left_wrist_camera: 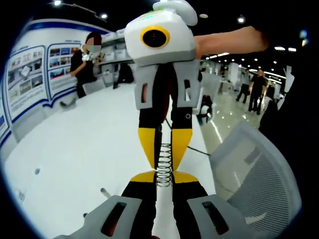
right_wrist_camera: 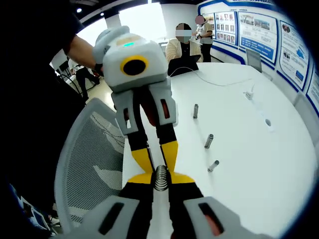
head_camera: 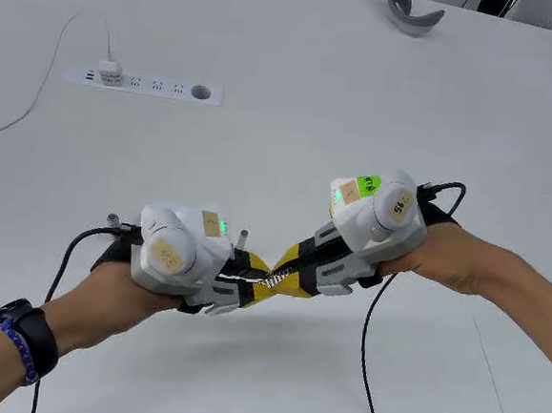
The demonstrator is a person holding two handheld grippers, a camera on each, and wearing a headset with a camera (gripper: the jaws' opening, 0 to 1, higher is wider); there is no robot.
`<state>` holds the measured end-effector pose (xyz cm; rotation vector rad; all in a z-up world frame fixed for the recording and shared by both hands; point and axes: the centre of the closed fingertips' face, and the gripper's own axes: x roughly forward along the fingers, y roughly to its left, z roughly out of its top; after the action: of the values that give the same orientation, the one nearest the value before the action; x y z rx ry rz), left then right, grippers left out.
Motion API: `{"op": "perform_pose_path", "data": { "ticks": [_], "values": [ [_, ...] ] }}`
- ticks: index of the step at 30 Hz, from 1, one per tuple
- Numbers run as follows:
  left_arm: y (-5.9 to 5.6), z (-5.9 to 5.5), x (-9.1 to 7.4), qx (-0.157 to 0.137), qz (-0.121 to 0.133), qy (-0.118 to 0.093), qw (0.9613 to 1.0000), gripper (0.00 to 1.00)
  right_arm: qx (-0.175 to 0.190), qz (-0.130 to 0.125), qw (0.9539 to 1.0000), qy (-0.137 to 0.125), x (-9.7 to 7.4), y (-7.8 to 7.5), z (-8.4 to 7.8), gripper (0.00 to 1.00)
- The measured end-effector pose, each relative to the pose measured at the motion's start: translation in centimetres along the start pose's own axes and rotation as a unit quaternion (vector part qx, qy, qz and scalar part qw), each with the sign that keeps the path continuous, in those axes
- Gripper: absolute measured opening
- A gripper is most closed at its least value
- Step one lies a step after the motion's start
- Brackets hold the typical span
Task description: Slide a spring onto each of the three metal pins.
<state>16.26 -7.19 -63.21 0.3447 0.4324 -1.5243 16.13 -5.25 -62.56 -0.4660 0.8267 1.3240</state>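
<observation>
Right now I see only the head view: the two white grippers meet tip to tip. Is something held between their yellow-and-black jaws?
Observer: Yes. In the left gripper view a thin metal coil spring runs from the tips of the left gripper into the yellow tips of the right gripper.
Operator: How many short grey metal pins are there? I make out two.
Observer: Three. The right gripper view shows them in a row on the white table.

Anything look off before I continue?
Nothing spilled or damaged. One oddity: the spring is gripped at both ends, by the left tool and right tool tip to tip, in mid-air, away from the three pins standing on the table.
</observation>
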Motion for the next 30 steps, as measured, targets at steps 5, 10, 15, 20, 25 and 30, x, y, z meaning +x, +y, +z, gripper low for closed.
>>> {"op": "perform_pose_path", "data": {
  "ticks": [5,10,15,20,25,30],
  "values": [
    [0.2,-0.9,0.0,-0.01,0.006,0.006,0.9999,0.12,-0.003,-0.003,1.0,0.005,0.4,-0.1,-0.2,0.12],
    [0.5,-1.9,-0.4,-0.025,0.016,0.011,0.9995,0.14,-0.002,-0.01,0.9999,0.006,0.3,-0.5,-0.2,0.12],
    [0.7,-2.8,-0.8,-0.037,0.025,0.016,0.9989,0.15,0.001,-0.015,0.9998,0.008,0.2,-1.0,-0.4,0.12],
    [1.1,-3.5,-0.9,-0.05,0.037,0.017,0.9979,0.16,0.006,-0.028,0.9994,0.016,0.0,-1.8,-0.7,0.12],
    [1.4,-4.1,-1.2,-0.059,0.048,0.02,0.9969,0.17,0.018,-0.046,0.9983,0.029,0.0,-3.0,-1.6,0.12],
    [1.8,-4.7,-1.7,-0.067,0.06,0.021,0.9957,0.19,0.02,-0.057,0.9972,0.045,0.1,-3.7,-2.4,0.12]
  ]
}}
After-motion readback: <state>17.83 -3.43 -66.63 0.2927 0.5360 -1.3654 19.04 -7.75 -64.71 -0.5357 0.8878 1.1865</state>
